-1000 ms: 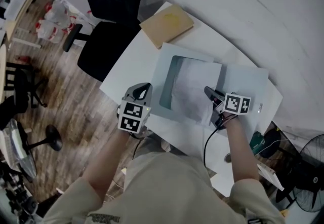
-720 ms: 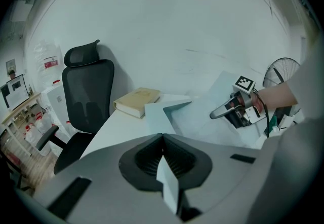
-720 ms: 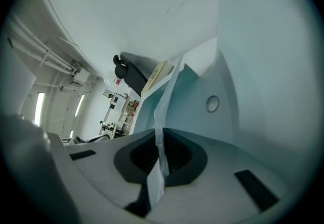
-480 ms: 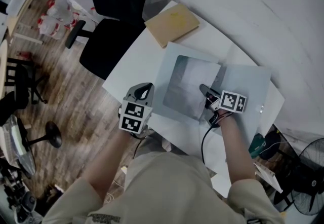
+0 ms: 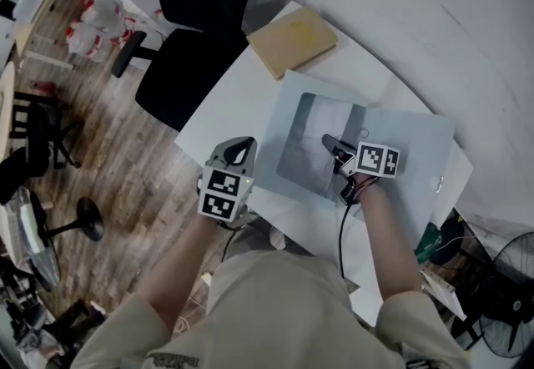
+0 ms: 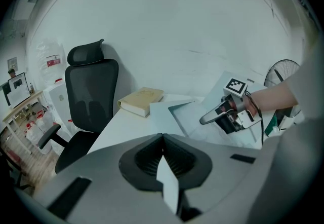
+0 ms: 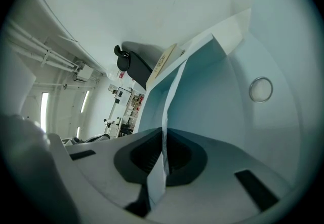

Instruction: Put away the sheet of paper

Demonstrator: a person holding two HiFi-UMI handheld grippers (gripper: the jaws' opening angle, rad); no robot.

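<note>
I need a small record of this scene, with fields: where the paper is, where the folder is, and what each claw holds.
sheet of paper: mostly inside the folder, showing through its cover
right claw: shut on the sheet's near edge
left claw: shut on a thin pale edge, apparently the folder's
book: on the table, at the folder's far corner

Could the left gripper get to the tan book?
Probably yes: bare white table lies between the left gripper and the tan book. But its jaws are shut on a thin pale edge, likely the folder.
</note>
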